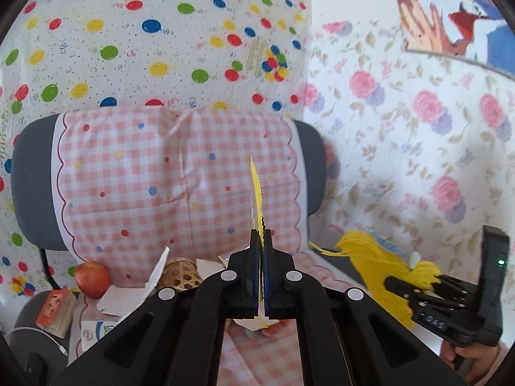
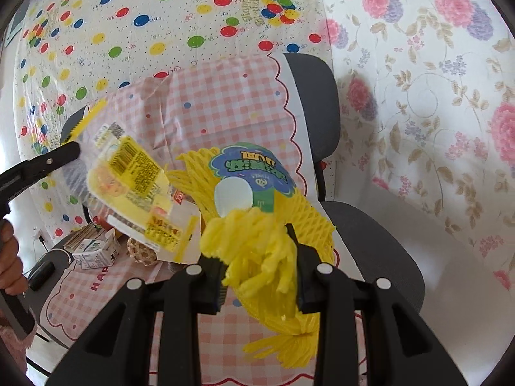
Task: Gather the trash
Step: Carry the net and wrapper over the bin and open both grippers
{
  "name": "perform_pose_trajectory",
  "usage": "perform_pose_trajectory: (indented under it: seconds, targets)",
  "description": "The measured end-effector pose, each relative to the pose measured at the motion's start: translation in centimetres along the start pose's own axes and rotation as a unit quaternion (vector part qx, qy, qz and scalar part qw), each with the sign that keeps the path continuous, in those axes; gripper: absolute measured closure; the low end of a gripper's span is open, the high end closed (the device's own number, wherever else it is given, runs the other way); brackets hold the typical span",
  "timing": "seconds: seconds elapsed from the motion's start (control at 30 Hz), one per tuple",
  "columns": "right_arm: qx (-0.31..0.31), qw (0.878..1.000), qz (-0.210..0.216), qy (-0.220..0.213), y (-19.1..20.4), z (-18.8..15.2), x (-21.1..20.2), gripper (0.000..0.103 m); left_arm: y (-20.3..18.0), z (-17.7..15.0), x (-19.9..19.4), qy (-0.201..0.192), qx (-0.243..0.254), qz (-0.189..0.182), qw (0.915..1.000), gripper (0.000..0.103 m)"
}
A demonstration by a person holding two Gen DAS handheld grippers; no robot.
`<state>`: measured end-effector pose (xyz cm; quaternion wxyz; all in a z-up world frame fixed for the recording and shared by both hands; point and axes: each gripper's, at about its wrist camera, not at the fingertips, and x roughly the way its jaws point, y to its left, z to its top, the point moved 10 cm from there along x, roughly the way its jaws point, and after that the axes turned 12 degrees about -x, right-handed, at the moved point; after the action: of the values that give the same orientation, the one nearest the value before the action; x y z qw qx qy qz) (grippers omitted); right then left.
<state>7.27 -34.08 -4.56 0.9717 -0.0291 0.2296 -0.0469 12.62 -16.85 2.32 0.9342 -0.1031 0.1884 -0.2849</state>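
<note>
Trash in hand — left gripper [image 1: 261,244] clenched on yellow snack wrapper [image 2: 135,189], right gripper [image 2: 257,257] grasping yellow foam fruit net [image 2: 273,241]; uncollected — milk carton [image 2: 96,251], torn paper [image 1: 128,296] on chair seat

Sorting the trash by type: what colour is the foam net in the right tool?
Yellow; the foam net shows best in the right wrist view.

wrapper: my left gripper [image 1: 261,241] clamps a clear and yellow plastic wrapper [image 2: 135,189], flat, lifted above the chair seat | net: my right gripper [image 2: 257,257] grips a bunched yellow foam fruit net [image 2: 257,251] with a green label, also lifted
</note>
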Motion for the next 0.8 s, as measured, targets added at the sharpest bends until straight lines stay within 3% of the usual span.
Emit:
perform_pose_trajectory:
  seconds: [0.3,0.63,0.8]
  targets:
    - [0.024,0.999,-0.034,0.029,-2.0,-3.1,-4.3,0.073,-5.8,-3.9,-2.6,0.036,0.02,-0.076,0.9962,0.101]
    - [0.055,0.989,-0.115,0.074,-6.0,-9.5,-11.7,0.073,-13.3,-9.8,-5.0,0.088,0.041,-0.176,0.9795,0.101]
    - [0.091,0.983,-0.127,0.101,-7.0,-13.8,-14.2,0.072,-16.3,-13.3,-5.9,0.115,0.057,-0.205,0.9704,0.101]
